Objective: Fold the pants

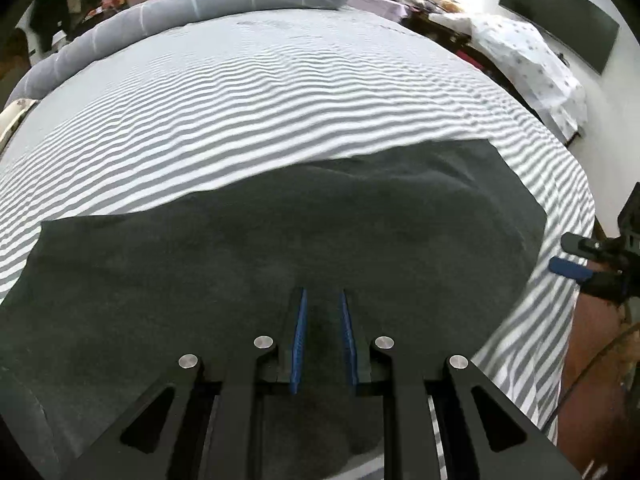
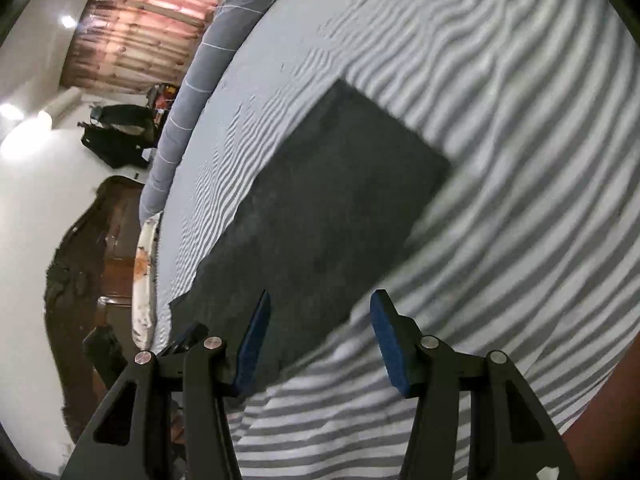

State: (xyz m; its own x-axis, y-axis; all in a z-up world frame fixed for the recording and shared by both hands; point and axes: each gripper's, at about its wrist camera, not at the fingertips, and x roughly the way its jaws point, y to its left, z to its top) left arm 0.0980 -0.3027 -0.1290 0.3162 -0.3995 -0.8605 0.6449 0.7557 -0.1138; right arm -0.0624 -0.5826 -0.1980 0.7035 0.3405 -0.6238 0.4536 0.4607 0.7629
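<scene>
Pants (image 1: 280, 240) flat on striped bedsheet (image 1: 260, 92)

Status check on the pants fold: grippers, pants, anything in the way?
Left gripper over the pants, jaws narrowly apart, gripping nothing. Right gripper open, at the pants' edge. Pants lie flat on the striped sheet, no obstruction.

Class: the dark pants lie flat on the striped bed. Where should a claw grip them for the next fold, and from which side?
Probably the short end edge of the pants nearest the open right claw, approached low from the bed's near side. The cloth lies flat, so only an edge offers a pinchable lip.
</scene>
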